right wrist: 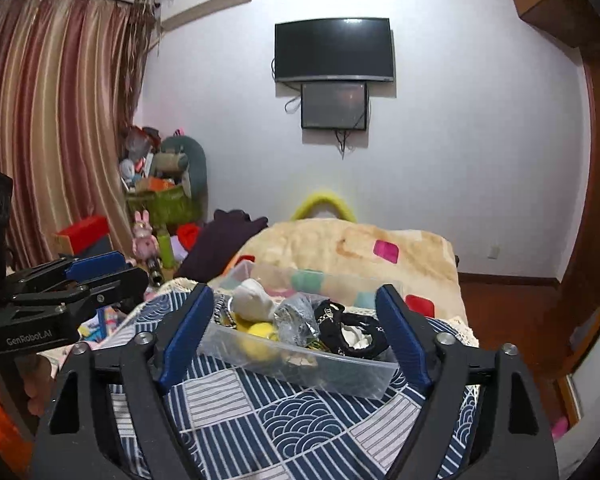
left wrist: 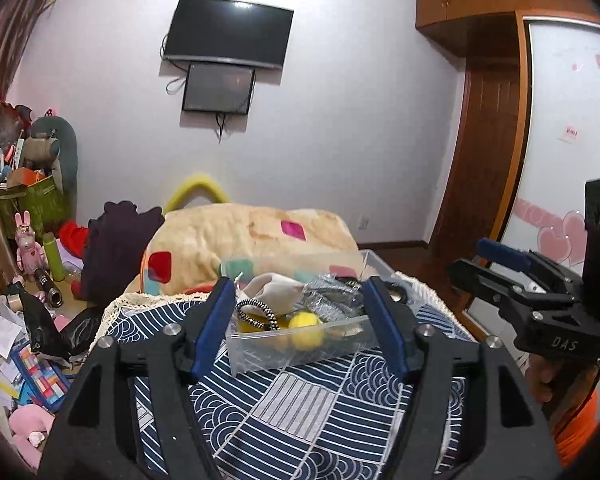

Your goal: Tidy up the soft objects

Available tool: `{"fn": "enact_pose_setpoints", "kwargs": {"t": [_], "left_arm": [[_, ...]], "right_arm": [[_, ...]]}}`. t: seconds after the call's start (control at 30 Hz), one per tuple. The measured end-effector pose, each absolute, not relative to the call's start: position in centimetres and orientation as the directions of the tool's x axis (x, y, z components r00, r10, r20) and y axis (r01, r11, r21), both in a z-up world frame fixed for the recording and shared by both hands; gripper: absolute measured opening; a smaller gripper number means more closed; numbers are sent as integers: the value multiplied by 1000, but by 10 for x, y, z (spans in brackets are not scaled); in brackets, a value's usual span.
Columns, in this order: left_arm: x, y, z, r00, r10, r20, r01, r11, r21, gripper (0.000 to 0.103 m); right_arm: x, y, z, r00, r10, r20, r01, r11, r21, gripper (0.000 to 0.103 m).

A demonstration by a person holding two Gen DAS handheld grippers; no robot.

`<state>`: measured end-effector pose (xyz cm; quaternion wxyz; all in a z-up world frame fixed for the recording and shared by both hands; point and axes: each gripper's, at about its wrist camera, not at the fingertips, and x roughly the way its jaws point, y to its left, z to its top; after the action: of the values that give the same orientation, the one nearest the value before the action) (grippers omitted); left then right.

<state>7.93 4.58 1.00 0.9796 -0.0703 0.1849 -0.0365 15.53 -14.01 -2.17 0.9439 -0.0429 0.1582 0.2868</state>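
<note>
A clear plastic box (left wrist: 300,346) (right wrist: 320,368) stands on a blue patterned cloth (left wrist: 300,408) (right wrist: 260,412). It holds a yellow pom-pom (left wrist: 306,330) (right wrist: 260,334), a beige soft toy (left wrist: 276,290) (right wrist: 252,300), a black-and-white cord (left wrist: 256,312), a crinkled silver bag (left wrist: 332,300) (right wrist: 296,316) and a black soft item (right wrist: 352,330). My left gripper (left wrist: 300,312) is open and empty just in front of the box. My right gripper (right wrist: 296,320) is open and empty, facing the box; it shows at the right of the left view (left wrist: 484,260).
A beige blanket with coloured squares (left wrist: 240,236) (right wrist: 360,248) lies behind the box. A dark purple garment (left wrist: 116,244) and floor clutter with a pink rabbit figure (left wrist: 28,246) lie to the left. A wardrobe (left wrist: 560,128) stands at the right.
</note>
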Motion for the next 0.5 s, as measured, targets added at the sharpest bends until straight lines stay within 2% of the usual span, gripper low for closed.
{"fn": "enact_pose_setpoints", "kwargs": {"t": [0.23, 0.5], "left_arm": [[57, 39, 20, 952, -86, -292, 48, 990, -136, 91], [48, 35, 17, 958, -79, -276, 47, 991, -122, 94]], "right_arm": [[147, -145, -24, 796, 526, -299, -548, 836, 9, 83], [141, -153, -29, 801, 526, -285, -540, 841, 33, 89]]}}
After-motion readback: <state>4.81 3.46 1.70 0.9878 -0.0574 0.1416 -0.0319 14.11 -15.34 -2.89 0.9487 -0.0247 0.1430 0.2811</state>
